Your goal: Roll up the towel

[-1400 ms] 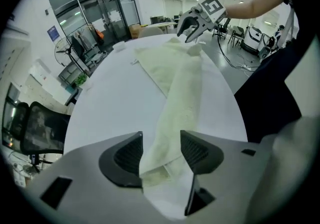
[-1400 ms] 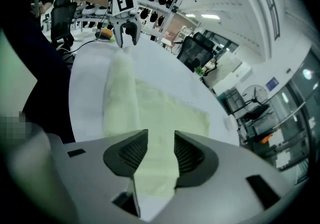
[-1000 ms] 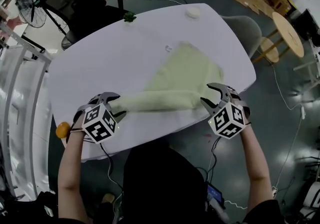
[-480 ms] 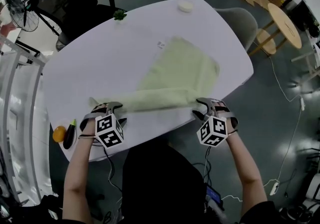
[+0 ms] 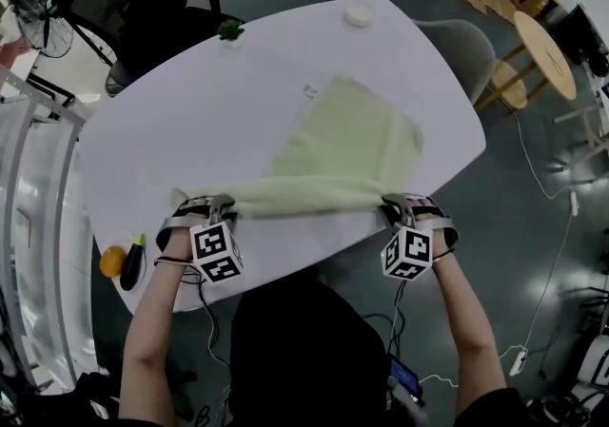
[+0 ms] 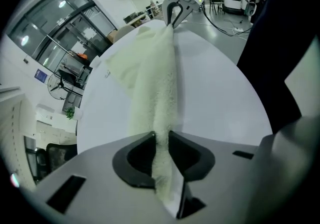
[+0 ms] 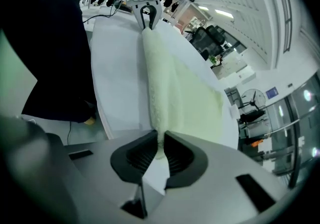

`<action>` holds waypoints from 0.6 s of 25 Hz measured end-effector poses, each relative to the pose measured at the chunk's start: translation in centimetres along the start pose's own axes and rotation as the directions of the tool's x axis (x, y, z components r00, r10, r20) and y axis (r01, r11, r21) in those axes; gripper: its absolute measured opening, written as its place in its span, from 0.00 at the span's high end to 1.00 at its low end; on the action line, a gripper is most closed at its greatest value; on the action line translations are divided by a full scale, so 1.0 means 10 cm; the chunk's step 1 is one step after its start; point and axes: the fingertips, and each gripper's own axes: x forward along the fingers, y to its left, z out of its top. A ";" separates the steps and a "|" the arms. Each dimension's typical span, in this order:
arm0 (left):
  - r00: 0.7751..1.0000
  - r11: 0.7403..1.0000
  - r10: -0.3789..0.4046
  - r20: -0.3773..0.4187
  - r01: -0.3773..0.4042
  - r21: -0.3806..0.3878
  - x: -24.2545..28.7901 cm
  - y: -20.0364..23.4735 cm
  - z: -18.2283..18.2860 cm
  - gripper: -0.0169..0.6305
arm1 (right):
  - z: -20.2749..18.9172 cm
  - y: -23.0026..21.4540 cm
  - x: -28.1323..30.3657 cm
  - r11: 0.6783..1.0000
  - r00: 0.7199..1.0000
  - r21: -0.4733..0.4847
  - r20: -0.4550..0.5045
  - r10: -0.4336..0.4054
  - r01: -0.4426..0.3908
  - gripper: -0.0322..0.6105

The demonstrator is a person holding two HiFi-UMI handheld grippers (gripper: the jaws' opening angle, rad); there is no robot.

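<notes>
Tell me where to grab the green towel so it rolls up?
Grip the two ends of the near folded edge of the light green terry towel, coming down from the near side of the white oval table. That edge is long and bunched, so holding both ends keeps it straight. The left tool and right tool have just closed there.

The pale green towel lay partly rolled on the white tabletop: a narrow rolled band ran along the near edge, the remainder spread flat toward the far right edge.
</notes>
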 end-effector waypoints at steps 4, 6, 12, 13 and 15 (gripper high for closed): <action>0.999 0.999 0.036 -0.002 -0.036 0.020 -0.11 0.09 -0.05 0.86 | -0.01 -0.08 -0.08 1.000 1.000 -0.025 0.010 -0.003 0.003 0.89; 0.999 0.999 0.046 -0.001 -0.046 0.020 -0.17 0.13 -0.06 0.87 | 0.04 -0.14 -0.16 1.000 0.999 -0.022 0.027 -0.018 0.018 0.89; 0.999 0.999 0.037 -0.036 -0.036 0.036 -0.30 0.02 -0.15 0.89 | 0.16 -0.05 -0.35 0.998 0.998 -0.053 0.058 -0.030 0.033 0.89; 0.999 0.999 0.033 -0.040 -0.031 0.038 -0.33 -0.03 -0.17 0.89 | 0.17 0.01 -0.37 0.998 0.998 -0.053 0.063 -0.024 0.027 0.89; 0.999 0.999 0.014 -0.051 -0.012 0.042 -0.39 -0.18 -0.23 0.89 | 0.19 0.17 -0.43 0.998 0.997 -0.056 0.074 -0.002 0.006 0.89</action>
